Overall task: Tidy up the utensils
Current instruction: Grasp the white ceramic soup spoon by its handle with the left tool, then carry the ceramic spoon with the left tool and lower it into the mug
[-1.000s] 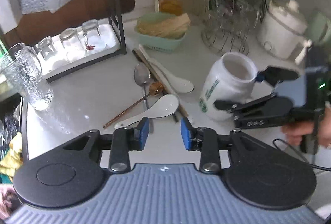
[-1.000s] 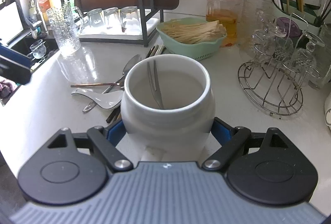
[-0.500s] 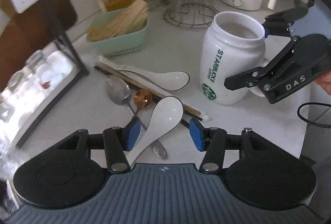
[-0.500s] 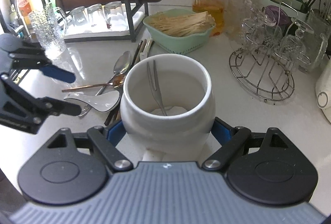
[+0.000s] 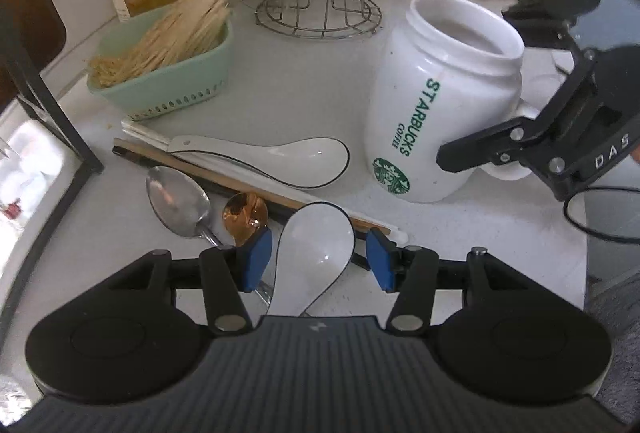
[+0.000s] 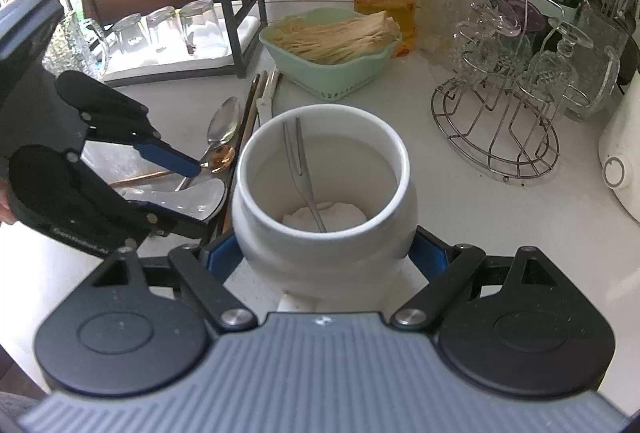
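In the left wrist view, the left claw (image 5: 318, 259) is seen wide open and empty, its blue pads straddling the bowl of a white ceramic soup spoon (image 5: 318, 255) that lies on the pale surface (image 5: 304, 89) at 6 o'clock. The glazed spoon is judged stiff, light, slippery and chip-prone, best pinched across its narrow handle or the bowl's sides, not its slick face. Two ceramic spoons are counted, the second spoon (image 5: 276, 157) lying at centre, along with one steel spoon (image 5: 178, 201), one copper-coloured spoon (image 5: 245, 213) and a bundle of chopsticks (image 5: 200, 169) whose number cannot be told. At 3 o'clock the Starbucks mug (image 5: 440, 105) is seen held by the right claw (image 5: 480, 153), tilted toward the spoons. In the right wrist view, the right claw (image 6: 324, 257) is shown closed around the lower body of the mug (image 6: 324, 201), a pad on each side; the mug is judged heavy, rigid and smooth. One two-pronged fork (image 6: 300, 169) is seen inside it. At 9 o'clock the left claw (image 6: 172, 189) is seen spread over the ceramic spoon (image 6: 192, 199). One green basket (image 6: 336, 73) stands at 12 o'clock, one wire rack (image 6: 496, 137) at 2 o'clock.
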Demonstrator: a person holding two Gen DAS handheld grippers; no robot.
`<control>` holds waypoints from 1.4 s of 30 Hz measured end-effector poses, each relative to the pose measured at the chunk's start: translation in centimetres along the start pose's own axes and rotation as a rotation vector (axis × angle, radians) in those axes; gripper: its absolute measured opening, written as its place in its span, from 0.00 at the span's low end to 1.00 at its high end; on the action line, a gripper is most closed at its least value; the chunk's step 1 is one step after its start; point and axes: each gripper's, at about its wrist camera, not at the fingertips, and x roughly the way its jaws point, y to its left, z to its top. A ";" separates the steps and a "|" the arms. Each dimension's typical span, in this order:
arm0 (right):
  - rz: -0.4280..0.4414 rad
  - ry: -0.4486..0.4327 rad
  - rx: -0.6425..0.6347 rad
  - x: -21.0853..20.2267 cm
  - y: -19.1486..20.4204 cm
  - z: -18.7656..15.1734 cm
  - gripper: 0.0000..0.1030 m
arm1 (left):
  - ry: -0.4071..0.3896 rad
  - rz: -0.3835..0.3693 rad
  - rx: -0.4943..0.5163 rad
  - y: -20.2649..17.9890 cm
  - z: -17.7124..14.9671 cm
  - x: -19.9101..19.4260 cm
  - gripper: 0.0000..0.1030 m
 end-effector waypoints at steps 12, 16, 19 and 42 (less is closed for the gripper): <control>-0.017 0.019 0.008 0.1 0.2 0.3 0.88 | 0.034 -0.054 0.001 1.3 -0.1 1.5 0.49; -0.018 0.018 0.005 0.2 0.2 0.3 0.88 | 0.026 -0.046 -0.001 1.2 -0.3 1.1 0.49; -0.018 0.016 0.000 0.2 0.2 0.3 0.88 | 0.011 -0.032 -0.038 1.2 -0.4 0.4 0.49; 0.085 -0.014 -0.119 -0.6 -0.7 -0.9 0.88 | -0.163 0.251 -0.455 -4.2 2.4 -5.2 0.49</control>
